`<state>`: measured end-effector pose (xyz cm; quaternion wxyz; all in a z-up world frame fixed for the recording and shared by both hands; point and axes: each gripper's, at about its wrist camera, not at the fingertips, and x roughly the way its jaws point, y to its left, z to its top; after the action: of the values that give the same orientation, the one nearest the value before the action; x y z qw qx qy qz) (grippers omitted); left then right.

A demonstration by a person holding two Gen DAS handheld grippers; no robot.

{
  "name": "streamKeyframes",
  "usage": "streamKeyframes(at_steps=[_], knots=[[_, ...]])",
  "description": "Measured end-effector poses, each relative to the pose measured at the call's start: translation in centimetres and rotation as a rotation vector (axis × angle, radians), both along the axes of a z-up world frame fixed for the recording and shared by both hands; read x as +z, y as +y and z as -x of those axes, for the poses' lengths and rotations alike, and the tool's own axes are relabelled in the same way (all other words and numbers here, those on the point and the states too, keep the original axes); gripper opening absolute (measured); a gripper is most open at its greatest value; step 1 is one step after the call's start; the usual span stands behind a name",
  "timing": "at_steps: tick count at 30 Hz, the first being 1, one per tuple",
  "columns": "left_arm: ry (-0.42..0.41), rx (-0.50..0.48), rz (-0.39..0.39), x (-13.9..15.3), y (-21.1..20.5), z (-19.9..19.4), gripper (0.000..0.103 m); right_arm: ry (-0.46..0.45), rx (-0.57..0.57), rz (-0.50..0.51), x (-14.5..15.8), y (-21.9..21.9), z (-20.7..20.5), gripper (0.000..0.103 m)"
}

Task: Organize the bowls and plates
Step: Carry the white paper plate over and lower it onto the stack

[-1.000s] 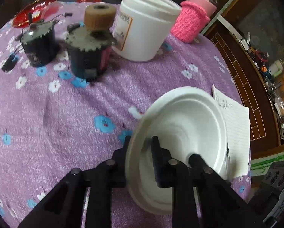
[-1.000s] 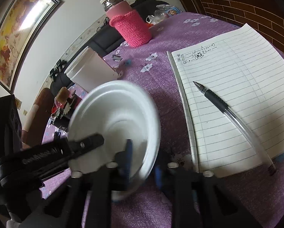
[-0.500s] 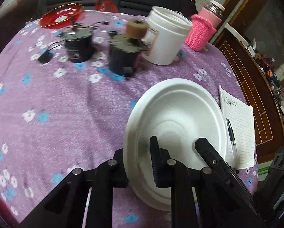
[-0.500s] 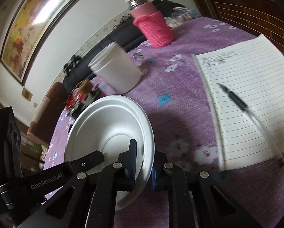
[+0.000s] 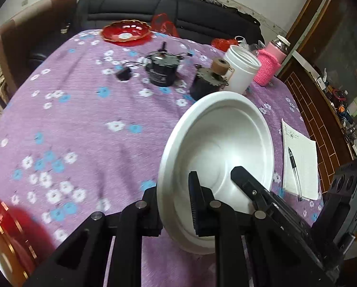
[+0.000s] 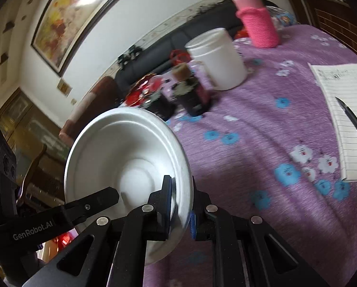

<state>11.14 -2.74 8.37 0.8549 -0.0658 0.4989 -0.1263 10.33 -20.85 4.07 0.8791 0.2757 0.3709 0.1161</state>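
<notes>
I'm seeing a plain white bowl (image 5: 216, 143), matte, no print. The cloth (image 5: 83, 119) under it is lilac purple, scattered with white and sky-blue flowers. At the far edge there's a glossy red dish (image 5: 126, 32) with a gold scalloped rim. The tub (image 5: 241, 71) is white, the knitted sleeve (image 5: 268, 69) hot pink. My grippers' fingers (image 5: 195, 196) are matte black. The notepad (image 6: 341, 100) is white with thin grey ruling, and there's a black-and-clear pen (image 6: 353, 119) on it.
</notes>
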Motion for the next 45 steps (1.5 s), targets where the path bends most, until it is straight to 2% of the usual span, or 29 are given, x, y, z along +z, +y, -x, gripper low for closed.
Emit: streamKeyframes(at_steps=[3, 7, 15, 20, 27, 38, 45], knots=[[-0.01, 0.012, -0.014, 0.3, 1.2, 1.2, 0.017, 0.001, 0.024, -0.007, 0.4, 1.3, 1.1, 0.013], [-0.02, 0.007, 0.01, 0.7, 2.2, 3.4, 0.017, -0.014, 0.03, 0.004, 1.3, 2.1, 3.7, 0.013], [-0.12, 0.006, 0.074, 3.2, 4.6, 9.7, 0.017, -0.038, 0.039, 0.008, 3.7, 3.6, 8.6, 0.013], [-0.13, 0.041, 0.132, 4.0, 8.2, 12.7, 0.017, -0.082, 0.088, 0.05, 5.9, 6.7, 11.2, 0.014], [-0.137, 0.121, 0.204, 4.3, 13.8, 16.1, 0.017, -0.114, 0.16, 0.091, 7.6, 11.8, 13.7, 0.014], [-0.295, 0.237, 0.125, 6.7, 19.2, 21.1, 0.017, -0.168, 0.259, 0.141, 9.3, 18.5, 15.7, 0.014], [-0.38, 0.282, 0.018, 7.8, 20.4, 22.4, 0.017, -0.178, 0.288, 0.146, 9.7, 20.8, 16.0, 0.015]])
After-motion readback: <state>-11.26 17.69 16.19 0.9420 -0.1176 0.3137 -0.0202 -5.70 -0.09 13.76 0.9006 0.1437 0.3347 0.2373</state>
